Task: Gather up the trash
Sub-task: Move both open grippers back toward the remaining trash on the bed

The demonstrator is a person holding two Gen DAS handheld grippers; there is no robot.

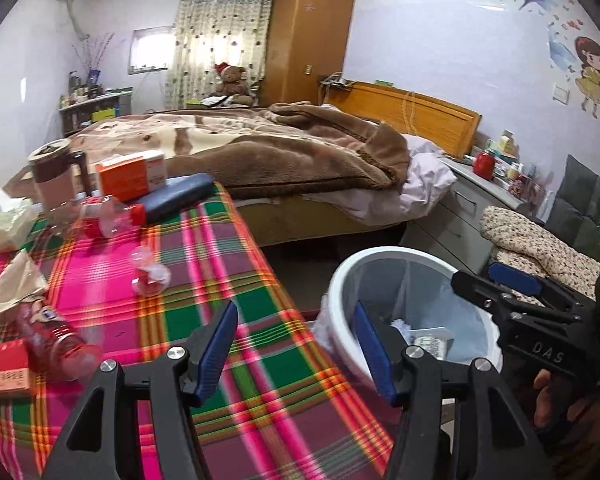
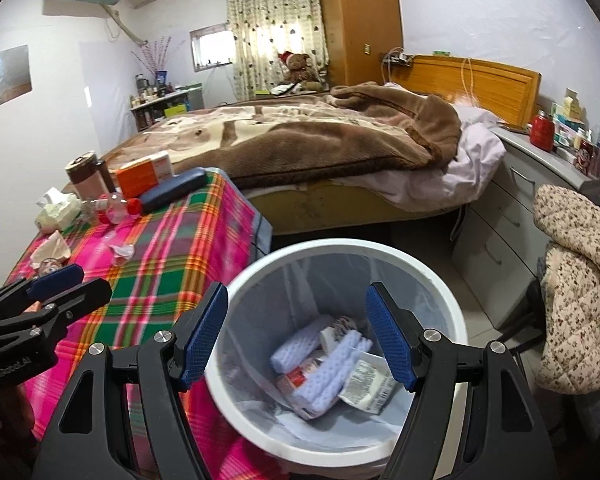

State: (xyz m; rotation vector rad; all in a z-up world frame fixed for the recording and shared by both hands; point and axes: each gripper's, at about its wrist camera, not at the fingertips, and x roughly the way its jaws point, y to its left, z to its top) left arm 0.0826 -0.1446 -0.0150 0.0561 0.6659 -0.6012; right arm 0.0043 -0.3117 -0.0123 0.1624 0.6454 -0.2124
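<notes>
The round white trash bin [image 2: 340, 360] stands on the floor beside the table's bright checked cloth [image 1: 228, 320], paper scraps inside. Both the left gripper [image 1: 296, 356] and right gripper [image 2: 296, 340] are spread, empty. A fuzzy brown blanket [image 2: 300, 140] covers the bed.

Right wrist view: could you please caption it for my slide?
Open right gripper above the white bin of collected trash.
</notes>
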